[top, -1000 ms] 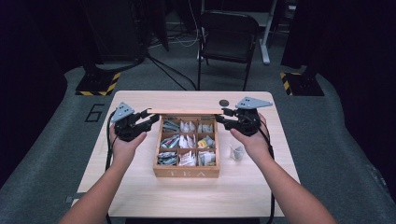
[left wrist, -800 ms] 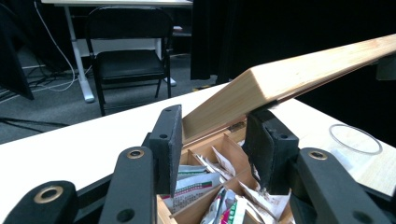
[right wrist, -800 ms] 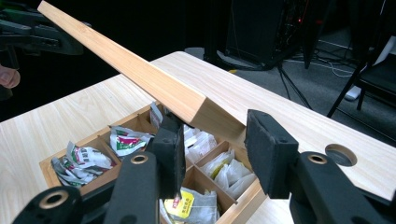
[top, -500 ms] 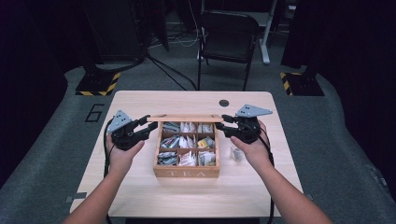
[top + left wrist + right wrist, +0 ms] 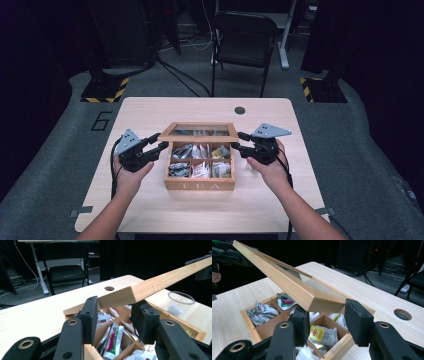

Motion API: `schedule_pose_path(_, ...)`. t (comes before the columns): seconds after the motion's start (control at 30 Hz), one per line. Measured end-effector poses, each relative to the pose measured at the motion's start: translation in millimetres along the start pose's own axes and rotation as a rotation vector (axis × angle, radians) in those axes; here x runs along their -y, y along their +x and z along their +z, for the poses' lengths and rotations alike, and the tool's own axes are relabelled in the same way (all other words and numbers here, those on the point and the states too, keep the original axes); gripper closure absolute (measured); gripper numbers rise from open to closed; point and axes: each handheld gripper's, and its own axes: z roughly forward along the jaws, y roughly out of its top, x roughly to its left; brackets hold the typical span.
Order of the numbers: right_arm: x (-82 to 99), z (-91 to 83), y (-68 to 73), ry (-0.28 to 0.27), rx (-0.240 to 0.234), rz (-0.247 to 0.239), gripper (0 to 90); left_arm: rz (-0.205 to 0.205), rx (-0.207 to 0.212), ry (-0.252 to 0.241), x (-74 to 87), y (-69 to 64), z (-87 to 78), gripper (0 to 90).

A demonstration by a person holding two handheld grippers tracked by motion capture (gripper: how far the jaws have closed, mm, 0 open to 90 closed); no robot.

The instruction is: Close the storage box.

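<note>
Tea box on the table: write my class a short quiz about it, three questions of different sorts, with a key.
1. True or false: the lid of the box lies flat and shut.
2. What fills the compartments of the box? A: tea bags. B: screws. C: coins.
3. In a few words: which part of the lid sits between the jaws of the left gripper?

Key
1. False: the lid is raised at a slant over the open box.
2. A.
3. A front corner of the lid's wooden frame.
</note>
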Motion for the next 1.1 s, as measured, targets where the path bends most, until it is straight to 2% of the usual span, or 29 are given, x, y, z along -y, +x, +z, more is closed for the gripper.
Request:
schedule_pose_path(0.1, 3.9, -0.4, 1.2, -0.003, -0.003, -0.005, 54.8, -0.003, 0.006, -0.005, 3.6, -0.4, -0.8, 57.1)
schedule_pose_path(0.17, 9.7, -0.9, 3.4, -0.003, -0.003, 0.001, 54.3, -0.007, 0.016, 0.009, 7.4, -0.9, -2.5, 57.0)
schedule_pose_path(0.4, 21.6, -1.1, 7.1, -0.002, -0.012, 0.024, 52.9, -0.020, 0.024, 0.009, 18.4, -3.7, -4.6, 57.0)
schedule_pose_path(0.47, 24.6, -0.9, 7.7, -0.001, -0.014, 0.010, 52.8, -0.025, 0.029, 0.008, 21.0, -4.1, -5.1, 57.0)
schedule_pose_path(0.87, 39.5, -2.9, 14.3, 0.003, -0.016, 0.014, 54.3, -0.012, 0.032, 0.028, 32.2, -7.8, -9.1, 57.0)
schedule_pose_path(1.1, 50.6, -3.0, 19.4, 0.020, -0.016, 0.008, 54.4, -0.012, 0.032, 0.039, 44.5, -12.6, -11.5, 56.9)
